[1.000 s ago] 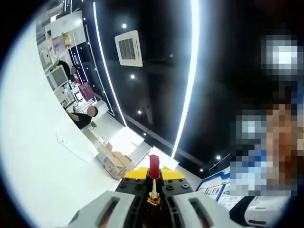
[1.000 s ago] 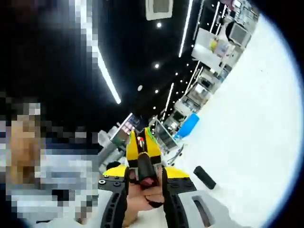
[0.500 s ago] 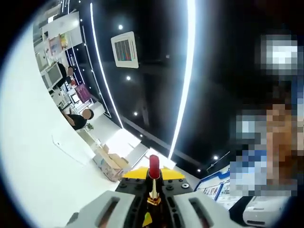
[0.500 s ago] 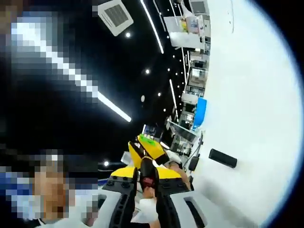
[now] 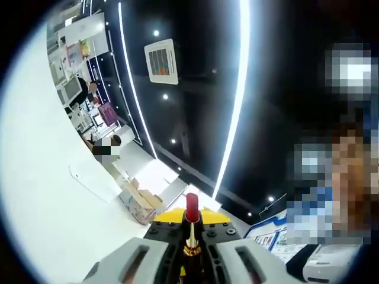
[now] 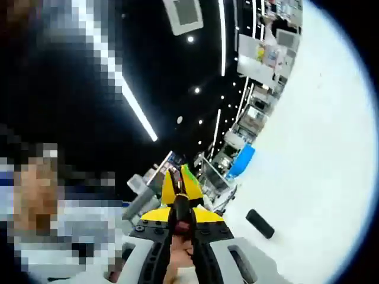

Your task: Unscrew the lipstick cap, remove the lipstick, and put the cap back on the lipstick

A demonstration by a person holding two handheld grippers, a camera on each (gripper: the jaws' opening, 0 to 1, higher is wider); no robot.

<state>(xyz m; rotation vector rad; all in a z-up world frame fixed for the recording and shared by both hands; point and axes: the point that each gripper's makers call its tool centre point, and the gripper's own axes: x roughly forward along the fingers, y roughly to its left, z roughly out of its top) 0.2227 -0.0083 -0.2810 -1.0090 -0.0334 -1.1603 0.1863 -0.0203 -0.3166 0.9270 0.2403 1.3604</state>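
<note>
1. One lipstick point(image 5: 192, 208) with an exposed red bullet is seen in the left gripper view, and one dark cap point(image 6: 180, 210) in the right gripper view; one further dark cylinder point(image 6: 260, 223) lies on the white counter point(image 6: 320, 177).
2. The left hand-held gripper point(image 5: 190, 236) is closed tight on the gold base of the lipstick, held between its jaws.
3. The right hand-held gripper point(image 6: 180, 228) is clenched on the cap, with little gap left between the jaws.
4. The lipstick's long axis is aligned with the left jaws, red tip pointing forward, away from the camera.
5. The cap's long axis likewise runs along the right jaws.
</note>
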